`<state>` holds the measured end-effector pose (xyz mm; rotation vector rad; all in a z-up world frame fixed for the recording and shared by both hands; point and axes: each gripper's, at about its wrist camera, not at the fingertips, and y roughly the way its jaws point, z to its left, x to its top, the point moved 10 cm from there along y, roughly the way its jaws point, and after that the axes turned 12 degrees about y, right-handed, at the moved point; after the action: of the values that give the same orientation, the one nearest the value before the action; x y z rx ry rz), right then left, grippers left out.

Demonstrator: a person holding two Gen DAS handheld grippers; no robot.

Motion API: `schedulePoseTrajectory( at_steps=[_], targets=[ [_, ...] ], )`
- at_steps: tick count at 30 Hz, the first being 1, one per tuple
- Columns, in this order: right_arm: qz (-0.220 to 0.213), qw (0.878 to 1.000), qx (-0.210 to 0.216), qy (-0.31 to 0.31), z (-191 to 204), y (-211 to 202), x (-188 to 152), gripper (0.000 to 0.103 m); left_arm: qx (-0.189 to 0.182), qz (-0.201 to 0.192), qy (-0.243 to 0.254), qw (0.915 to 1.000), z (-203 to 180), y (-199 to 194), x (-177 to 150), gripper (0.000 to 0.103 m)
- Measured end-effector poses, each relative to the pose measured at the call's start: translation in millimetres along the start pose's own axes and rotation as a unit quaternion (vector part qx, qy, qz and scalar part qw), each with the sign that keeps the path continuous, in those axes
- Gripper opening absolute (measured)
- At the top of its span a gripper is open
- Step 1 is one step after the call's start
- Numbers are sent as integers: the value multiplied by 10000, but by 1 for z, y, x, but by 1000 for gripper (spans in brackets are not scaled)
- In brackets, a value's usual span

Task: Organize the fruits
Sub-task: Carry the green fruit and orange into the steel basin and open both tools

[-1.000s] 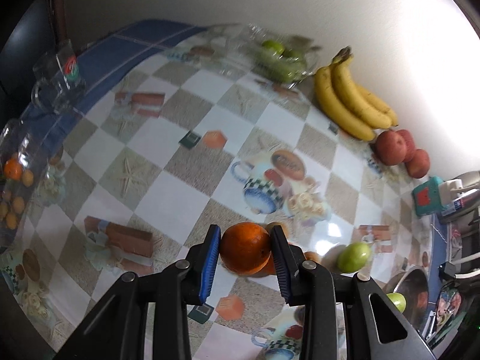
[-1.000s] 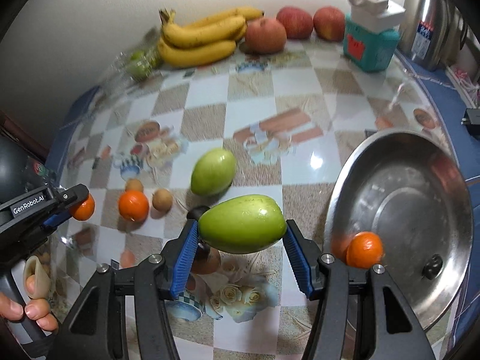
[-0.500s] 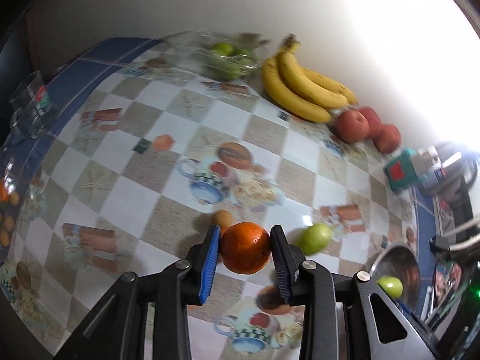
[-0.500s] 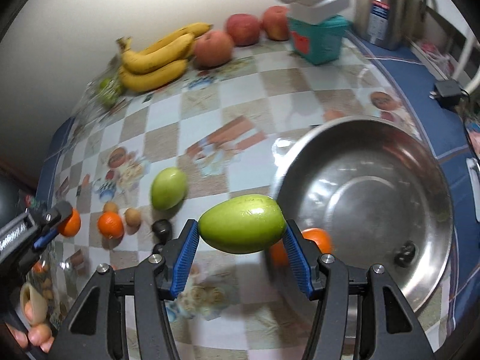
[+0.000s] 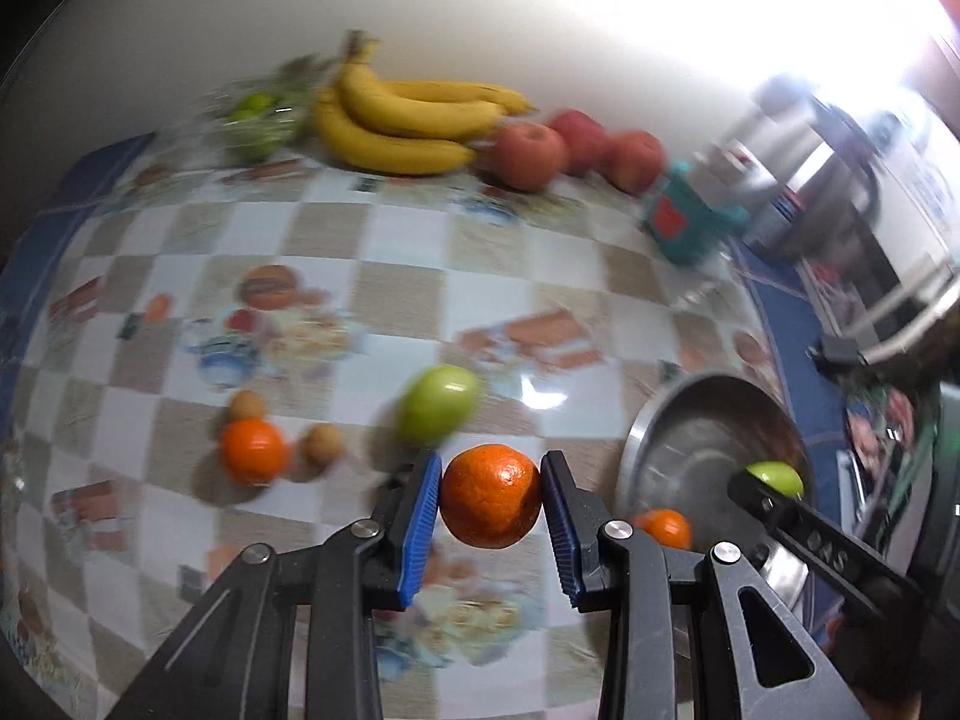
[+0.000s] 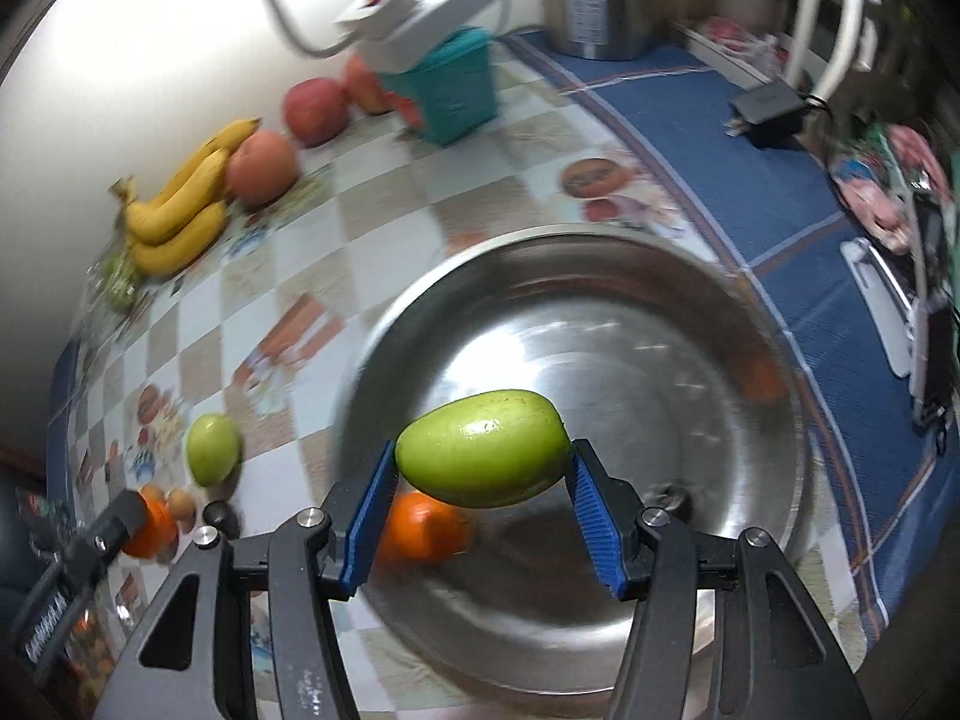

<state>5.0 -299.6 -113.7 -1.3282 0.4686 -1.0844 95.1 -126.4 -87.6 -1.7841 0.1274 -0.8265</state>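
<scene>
Left wrist view: the left gripper (image 5: 491, 504) is closed on an orange (image 5: 491, 504), both blue pads pressing its sides, held above the checked tablecloth (image 5: 420, 276). Just beyond lie a green mango (image 5: 438, 413), a second orange (image 5: 253, 451) and two small brown fruits (image 5: 321, 445). Bananas (image 5: 408, 120) and red apples (image 5: 531, 147) sit along the wall. To the right, a steel bowl (image 5: 690, 420) holds a third orange (image 5: 665, 528).

Right wrist view: the right gripper (image 6: 483, 483) clamps a green mango (image 6: 483, 449) lengthwise between its pads, suspended over the steel bowl (image 6: 630, 312); an orange (image 6: 423, 527) rests inside, below it. Another green mango (image 6: 211, 449) lies on the cloth, left of the bowl.
</scene>
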Motion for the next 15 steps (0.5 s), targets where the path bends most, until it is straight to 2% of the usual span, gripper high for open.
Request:
schedulePoseTrajectory(
  at_steps=[5, 11, 15],
  targets=[
    [-12, 9992, 2, 393, -26, -1, 11, 59, -384, -21, 578, 9976, -56, 12, 3, 37],
    [-47, 9975, -78, 696, -52, -4, 21, 59, -672, -110, 1061, 9920, -103, 21, 9, 37],
    [-92, 9972, 15, 744, -53, -8, 25, 59, -862, -54, 1101, 9902, -120, 30, 12, 37]
  ],
)
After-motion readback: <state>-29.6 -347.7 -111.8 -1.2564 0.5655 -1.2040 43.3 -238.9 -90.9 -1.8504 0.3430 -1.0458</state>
